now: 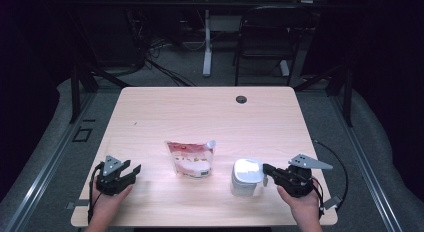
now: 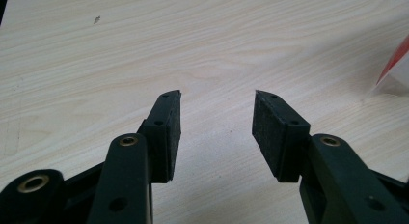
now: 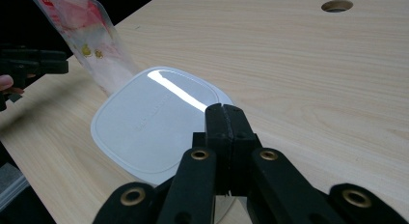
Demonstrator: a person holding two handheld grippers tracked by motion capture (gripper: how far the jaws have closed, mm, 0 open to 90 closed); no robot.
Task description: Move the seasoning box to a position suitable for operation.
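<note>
Your right gripper (image 3: 224,119) hovers over the lidded tub, jaws pressed together on nothing.

The white square plastic container (image 1: 245,177) with its glossy lid (image 3: 154,122) looks light, rigid and slick; take it by the side walls or the lid rim, I'd judge. It sits near the front edge of the pale wooden table (image 1: 200,112), right of the red-and-clear soft spouted pouch (image 1: 191,158). Your left gripper (image 1: 131,171) rests well apart, jaws spread, empty.

Left gripper (image 2: 217,115) agape, right gripper (image 3: 225,113) closed

Table (image 1: 200,112): pale matt wood grain. Container lid (image 3: 154,122): glossy white plastic. Pouch (image 1: 191,158): shiny film. Gripper pads (image 2: 265,132): rough black foam.
</note>
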